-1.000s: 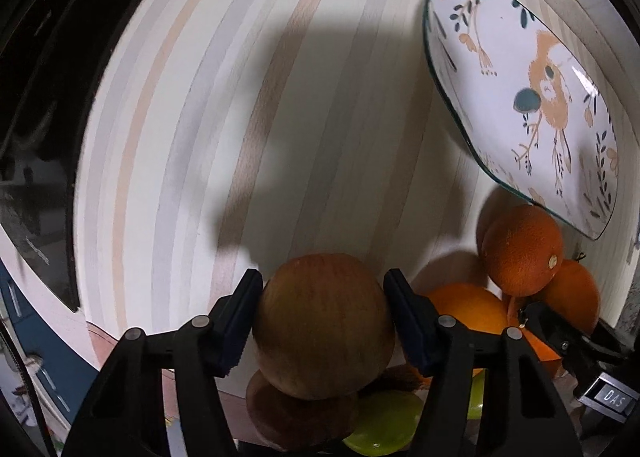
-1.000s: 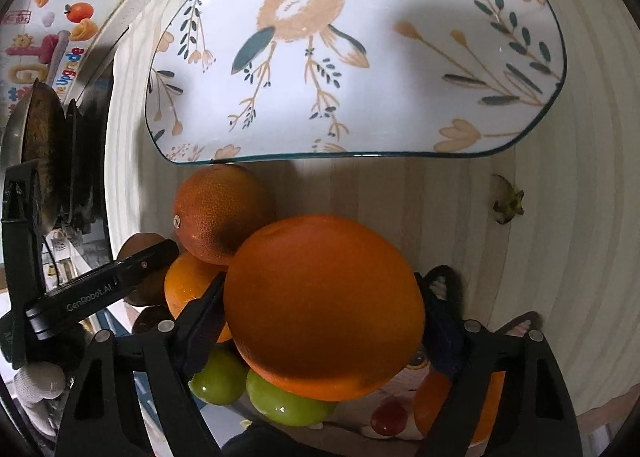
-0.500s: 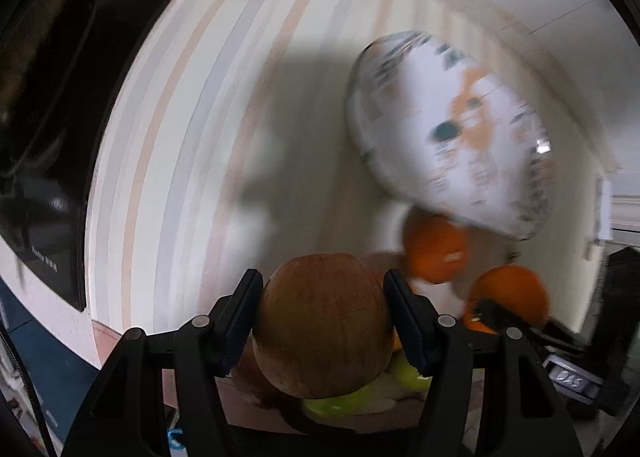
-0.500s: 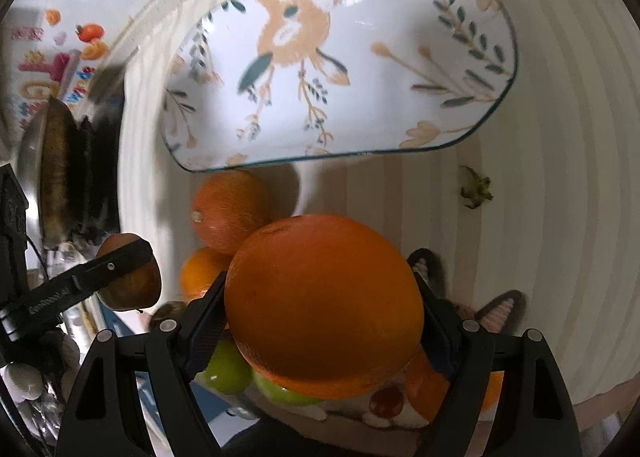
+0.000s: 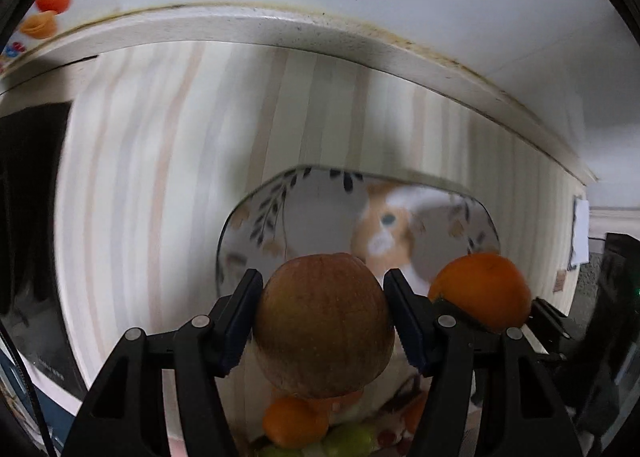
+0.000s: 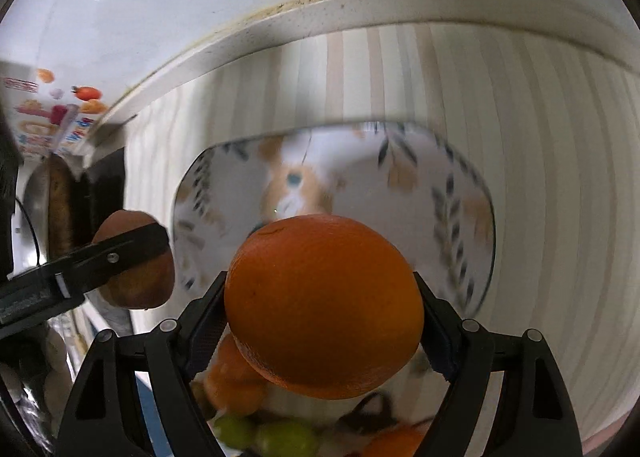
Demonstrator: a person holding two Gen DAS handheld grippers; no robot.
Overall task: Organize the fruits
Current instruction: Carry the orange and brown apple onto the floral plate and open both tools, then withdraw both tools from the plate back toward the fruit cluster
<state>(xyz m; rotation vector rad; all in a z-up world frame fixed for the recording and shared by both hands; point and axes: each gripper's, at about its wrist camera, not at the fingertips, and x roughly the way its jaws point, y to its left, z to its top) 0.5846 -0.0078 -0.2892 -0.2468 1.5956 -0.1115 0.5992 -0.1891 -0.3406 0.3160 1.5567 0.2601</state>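
Both my wrist cameras look forward and slightly downward at the plate [image 5: 320, 225] [image 6: 460, 217], from close by. My left view sits left of it, my right view nearly centred; both share the striped tabletop [image 5: 140, 177] [image 6: 560, 177].

A brownish-red apple [image 5: 324, 323] is pinched between the left jaws, lifted off the striped tabletop [image 5: 160, 177]. A big orange [image 6: 324, 307] sits clamped in the right jaws. At twelve o'clock lies the flowered plate [image 6: 440, 193], blurred; more oranges [image 6: 234, 381] and green fruit [image 6: 286, 437] at six.
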